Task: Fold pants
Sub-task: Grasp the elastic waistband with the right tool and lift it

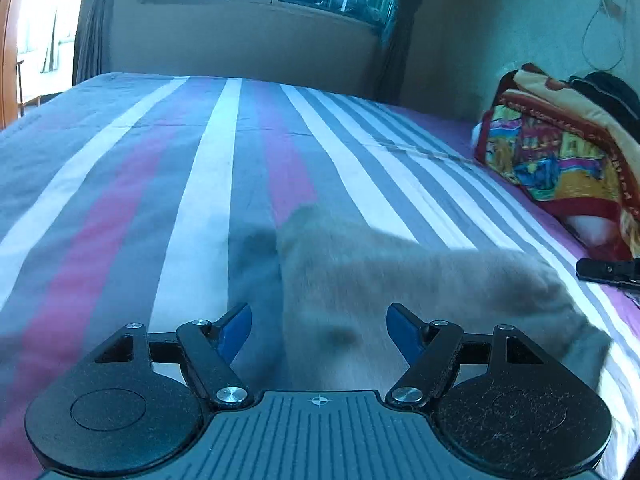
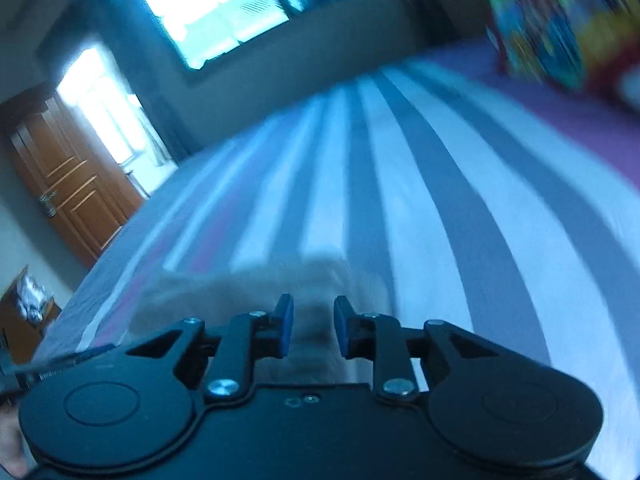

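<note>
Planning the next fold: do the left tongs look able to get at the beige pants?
Probably yes: the left tongs stand open with the pants right ahead, nothing between.

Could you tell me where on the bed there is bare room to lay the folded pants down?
The striped bed sheet lies bare left of the grey pants and beyond them toward the window wall. The right edge is crowded by the colourful patterned blanket.

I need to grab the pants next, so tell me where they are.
The pants lie bunched on the striped bed, directly ahead of the left hand-held gripper in its view, with the colourful blanket farther right.
</note>
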Action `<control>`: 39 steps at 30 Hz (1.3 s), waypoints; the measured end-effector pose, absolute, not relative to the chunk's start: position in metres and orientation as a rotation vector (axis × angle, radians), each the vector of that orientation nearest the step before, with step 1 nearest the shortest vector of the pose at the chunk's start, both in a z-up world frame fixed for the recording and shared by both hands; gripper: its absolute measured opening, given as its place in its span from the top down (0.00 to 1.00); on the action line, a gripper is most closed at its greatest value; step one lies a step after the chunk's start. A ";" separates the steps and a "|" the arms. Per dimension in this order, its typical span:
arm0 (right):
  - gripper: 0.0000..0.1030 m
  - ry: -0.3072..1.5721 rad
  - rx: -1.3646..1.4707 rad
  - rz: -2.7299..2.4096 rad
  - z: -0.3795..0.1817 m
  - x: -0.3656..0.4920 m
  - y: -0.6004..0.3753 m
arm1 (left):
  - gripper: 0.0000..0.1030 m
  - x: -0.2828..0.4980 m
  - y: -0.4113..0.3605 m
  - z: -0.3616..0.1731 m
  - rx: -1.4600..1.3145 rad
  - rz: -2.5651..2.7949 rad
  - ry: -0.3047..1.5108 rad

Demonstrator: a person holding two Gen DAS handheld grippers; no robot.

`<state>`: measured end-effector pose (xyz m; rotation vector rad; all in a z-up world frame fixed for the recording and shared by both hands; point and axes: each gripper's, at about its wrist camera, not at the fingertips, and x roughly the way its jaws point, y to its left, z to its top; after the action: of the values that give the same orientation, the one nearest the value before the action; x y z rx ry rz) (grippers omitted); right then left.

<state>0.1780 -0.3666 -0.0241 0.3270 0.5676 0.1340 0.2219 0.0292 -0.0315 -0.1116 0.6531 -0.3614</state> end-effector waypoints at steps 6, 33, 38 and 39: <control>0.62 0.748 0.038 0.084 -0.058 0.246 -0.327 | 0.20 0.266 0.004 -0.056 -0.057 -0.338 0.807; 0.67 0.751 0.522 0.226 -0.071 0.199 -0.365 | 0.20 0.192 0.021 -0.043 -0.029 -0.341 0.741; 0.66 0.744 0.527 0.190 -0.075 0.178 -0.370 | 0.20 0.194 0.020 -0.054 -0.058 -0.356 0.777; 0.65 0.789 0.546 0.182 -0.088 0.187 -0.374 | 0.20 0.195 0.022 -0.053 -0.061 -0.357 0.781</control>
<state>0.1872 -0.3736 -0.0884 0.5457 0.7890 0.1816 0.1950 0.0217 -0.0529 -0.0610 0.7807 -0.3569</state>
